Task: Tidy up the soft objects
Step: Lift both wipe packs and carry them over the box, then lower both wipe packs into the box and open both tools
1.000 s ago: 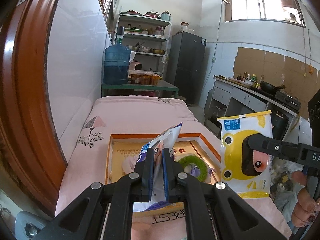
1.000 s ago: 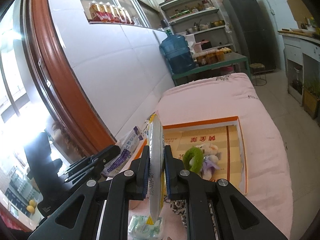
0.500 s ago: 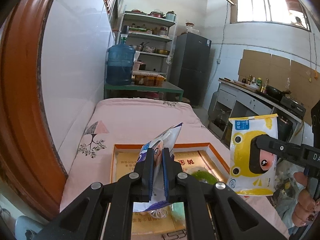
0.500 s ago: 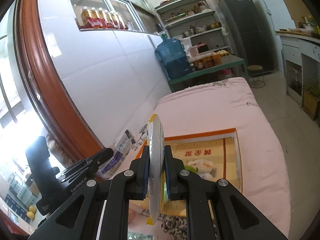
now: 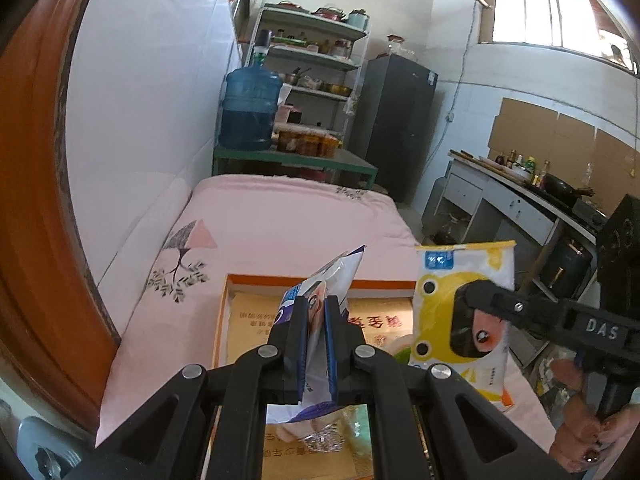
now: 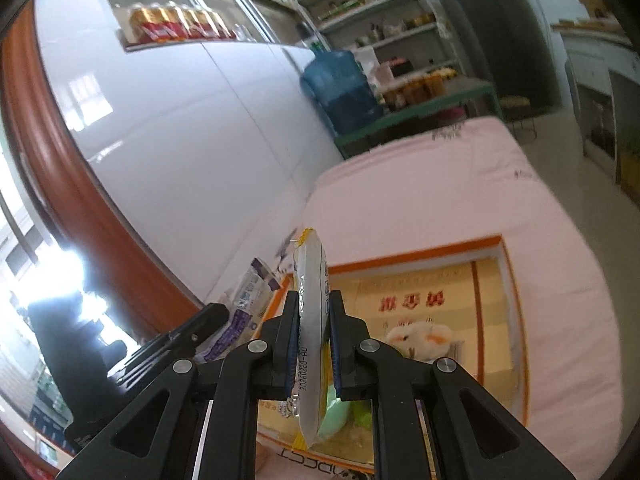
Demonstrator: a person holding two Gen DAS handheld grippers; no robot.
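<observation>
My left gripper (image 5: 316, 344) is shut on a white and purple soft pack (image 5: 320, 284), held upright above an orange-rimmed shallow box (image 5: 280, 280) on the pink bed. My right gripper (image 6: 314, 340) is shut on a yellow frog-print pack (image 6: 310, 292), seen edge-on here; its face shows in the left wrist view (image 5: 460, 312) to the right of the purple pack. Both packs hang in the air above the box (image 6: 420, 250). A white plush toy (image 6: 416, 338) lies in the box, with green soft things (image 6: 340, 412) under my right gripper.
The pink bed (image 5: 280, 216) runs along a white tiled wall (image 5: 140, 120) on the left. A blue water jug (image 5: 248, 112), shelves and a dark fridge (image 5: 392, 120) stand beyond it. A kitchen counter (image 5: 520, 196) lines the right side. A brown curved frame (image 5: 24, 200) is at far left.
Both grippers have risen and pulled back with their packs. The box and its plush toys have dropped lower in both views. The grips have not changed.
</observation>
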